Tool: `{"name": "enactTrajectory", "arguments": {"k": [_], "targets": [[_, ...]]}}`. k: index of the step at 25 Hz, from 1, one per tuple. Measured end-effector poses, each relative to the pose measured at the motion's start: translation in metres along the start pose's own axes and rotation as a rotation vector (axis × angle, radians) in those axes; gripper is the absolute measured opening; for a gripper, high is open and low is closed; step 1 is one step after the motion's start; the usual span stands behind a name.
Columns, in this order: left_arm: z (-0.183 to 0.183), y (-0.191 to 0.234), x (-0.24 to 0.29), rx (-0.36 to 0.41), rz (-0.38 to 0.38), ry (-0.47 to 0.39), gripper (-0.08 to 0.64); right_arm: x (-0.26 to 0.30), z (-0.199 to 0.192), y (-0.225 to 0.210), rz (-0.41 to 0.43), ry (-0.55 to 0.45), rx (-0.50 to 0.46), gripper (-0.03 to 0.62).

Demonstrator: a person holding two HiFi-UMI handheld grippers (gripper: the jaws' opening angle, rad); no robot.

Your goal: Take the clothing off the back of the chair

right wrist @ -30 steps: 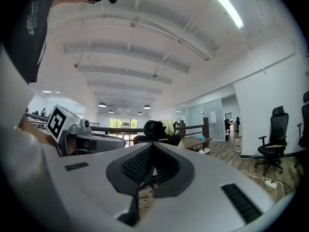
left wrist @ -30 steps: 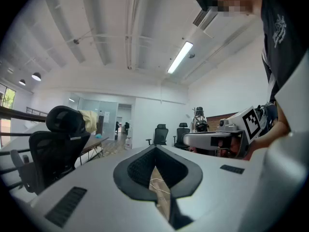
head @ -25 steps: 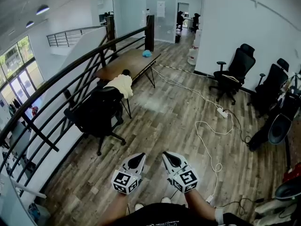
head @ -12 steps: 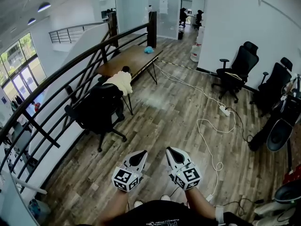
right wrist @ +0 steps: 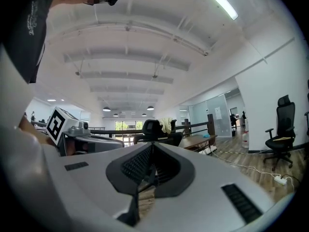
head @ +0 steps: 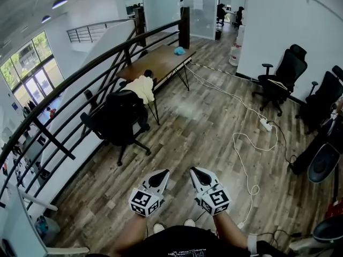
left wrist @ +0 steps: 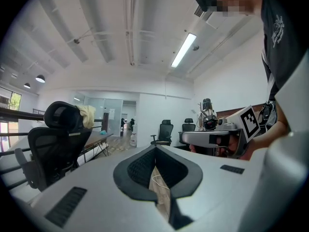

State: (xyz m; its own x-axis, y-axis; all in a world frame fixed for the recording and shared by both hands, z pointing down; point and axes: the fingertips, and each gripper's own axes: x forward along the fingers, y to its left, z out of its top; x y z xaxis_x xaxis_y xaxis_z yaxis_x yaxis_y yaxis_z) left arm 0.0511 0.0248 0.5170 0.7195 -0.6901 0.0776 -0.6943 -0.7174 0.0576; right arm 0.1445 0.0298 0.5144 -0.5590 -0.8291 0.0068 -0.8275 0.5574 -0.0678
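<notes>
A cream garment (head: 142,87) hangs over the back of a black office chair (head: 120,119) beside the railing, well ahead and to the left. The left gripper view shows that garment (left wrist: 88,115) on the chair's headrest (left wrist: 60,117) at far left. The right gripper view has the garment (right wrist: 166,124) and the chair (right wrist: 150,128) straight ahead, far off. My left gripper (head: 159,174) and right gripper (head: 197,171) are held side by side low in front of me. Both are shut, hold nothing and point level.
A long wooden table (head: 158,63) with a blue thing (head: 179,51) on it stands behind the chair. A black railing (head: 80,84) runs along the left. A white cable and power strip (head: 266,125) lie on the wood floor, and black office chairs (head: 281,79) stand at the right wall.
The chair, garment and table have shifted right and grown slightly in the head view as I come nearer. Both grippers stay shut and side by side.
</notes>
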Motion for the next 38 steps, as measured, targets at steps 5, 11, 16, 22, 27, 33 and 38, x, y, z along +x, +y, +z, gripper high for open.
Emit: {"name": "enactTrajectory", "arguments": {"k": [5,11,16,22,27,33,38], "targets": [[-0.006,-0.005,0.002,-0.010,0.048,0.018,0.011,-0.002,-0.004,-0.003,0.061,0.012,-0.006,0.021],[-0.011,-0.008,0.004,0.015,0.088,0.025,0.011,-0.005,-0.018,-0.011,0.097,0.039,0.002,0.021],[-0.005,0.011,-0.001,-0.003,0.127,0.007,0.011,0.005,-0.026,-0.009,0.116,0.063,0.005,0.021],[-0.004,0.043,-0.001,-0.014,0.123,-0.006,0.011,0.041,-0.025,-0.002,0.127,0.055,0.001,0.021],[0.006,0.084,-0.002,-0.033,0.110,-0.031,0.011,0.080,-0.016,0.009,0.134,0.046,-0.010,0.021],[0.016,0.140,-0.002,-0.036,0.099,-0.043,0.011,0.132,-0.011,0.013,0.105,0.040,-0.004,0.021],[0.026,0.170,0.002,-0.076,0.040,-0.073,0.011,0.172,-0.004,0.015,0.061,0.022,0.019,0.021]]}}
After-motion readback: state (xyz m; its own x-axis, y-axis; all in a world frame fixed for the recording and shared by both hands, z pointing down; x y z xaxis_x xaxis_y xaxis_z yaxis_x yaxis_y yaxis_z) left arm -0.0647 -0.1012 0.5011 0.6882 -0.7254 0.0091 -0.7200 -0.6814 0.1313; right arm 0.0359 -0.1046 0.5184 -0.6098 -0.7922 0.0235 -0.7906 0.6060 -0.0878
